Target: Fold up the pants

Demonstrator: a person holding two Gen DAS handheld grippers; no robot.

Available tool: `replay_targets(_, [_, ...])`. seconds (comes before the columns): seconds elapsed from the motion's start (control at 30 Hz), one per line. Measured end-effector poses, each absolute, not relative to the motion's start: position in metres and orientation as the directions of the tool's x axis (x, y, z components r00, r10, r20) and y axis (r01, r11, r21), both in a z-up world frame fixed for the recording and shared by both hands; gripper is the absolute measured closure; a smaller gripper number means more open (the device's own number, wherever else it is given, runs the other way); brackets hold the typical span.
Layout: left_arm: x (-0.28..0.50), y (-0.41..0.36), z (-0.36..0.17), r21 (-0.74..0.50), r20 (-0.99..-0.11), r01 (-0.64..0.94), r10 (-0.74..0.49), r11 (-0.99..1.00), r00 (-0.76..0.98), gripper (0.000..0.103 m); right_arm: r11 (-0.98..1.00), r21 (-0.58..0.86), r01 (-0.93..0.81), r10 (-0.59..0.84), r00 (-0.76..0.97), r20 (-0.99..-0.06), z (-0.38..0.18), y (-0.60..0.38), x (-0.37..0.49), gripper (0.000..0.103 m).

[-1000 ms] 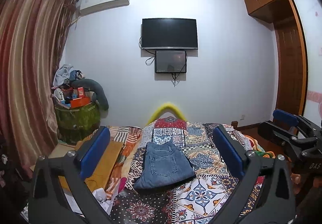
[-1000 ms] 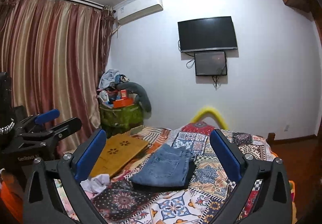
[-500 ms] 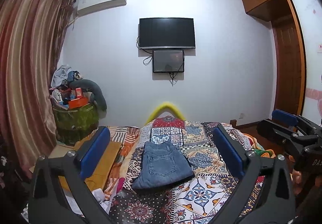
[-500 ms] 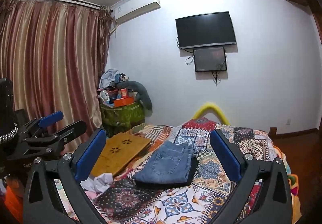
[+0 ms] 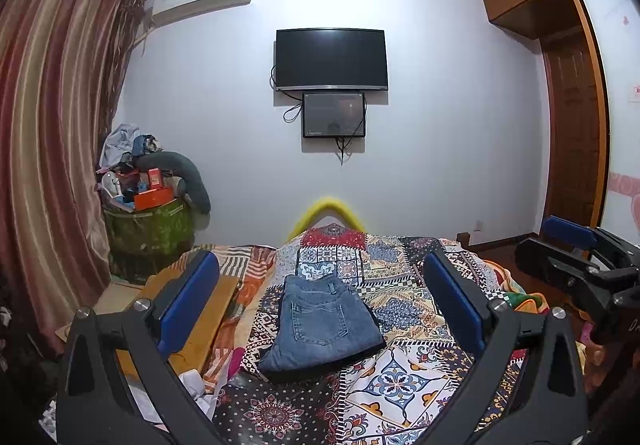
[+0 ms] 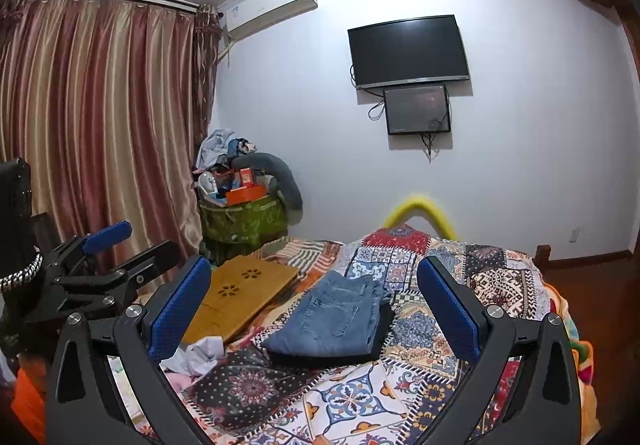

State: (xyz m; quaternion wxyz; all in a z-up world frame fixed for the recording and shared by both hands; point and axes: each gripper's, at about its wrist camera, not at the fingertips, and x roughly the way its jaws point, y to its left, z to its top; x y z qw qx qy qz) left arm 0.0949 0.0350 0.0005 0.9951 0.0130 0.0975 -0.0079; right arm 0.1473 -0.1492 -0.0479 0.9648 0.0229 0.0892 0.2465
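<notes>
The folded blue denim pants (image 5: 320, 321) lie as a compact rectangle on the multicoloured patchwork bedspread (image 5: 400, 377), near the middle of the bed; their long axis runs from the near edge of the bed away toward the far white wall, the waistband end farthest from the cameras and a back pocket facing up; in the left wrist view the bundle leans slightly to the left at its near end; a dark layer shows beneath its near edge.

The left gripper (image 5: 320, 309) hangs above the bed, raised clear of the cloth, its blue-padded fingers (image 5: 188, 301) spread wide and empty, framing the pants without touching them; the right gripper (image 6: 316, 309) is likewise parted and holds nothing, well above the bedspread, its pads either side of the pants in its own view.

The left wrist view alone shows the wooden wardrobe and door (image 5: 576, 133) at the right, and the other gripper's black frame at its right edge; the right wrist view shows the striped red and gold curtain more fully (image 6: 100, 125), the pale wooden lap tray with flower-shaped cut-outs (image 6: 240, 297) just beside the pants, a crumpled white cloth (image 6: 200, 353) near it, and the left gripper's frame at its left edge.
</notes>
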Motion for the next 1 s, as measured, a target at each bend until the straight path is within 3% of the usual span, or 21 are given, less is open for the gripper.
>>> replay_targets(1.0, [0.0990,0.0337,-0.0046,0.000,-0.206,0.037,-0.036,0.999,0.978,0.000,0.879,0.090,-0.468,0.476,0.856,-0.201,-0.0528,-0.1530,0.1514,0.001])
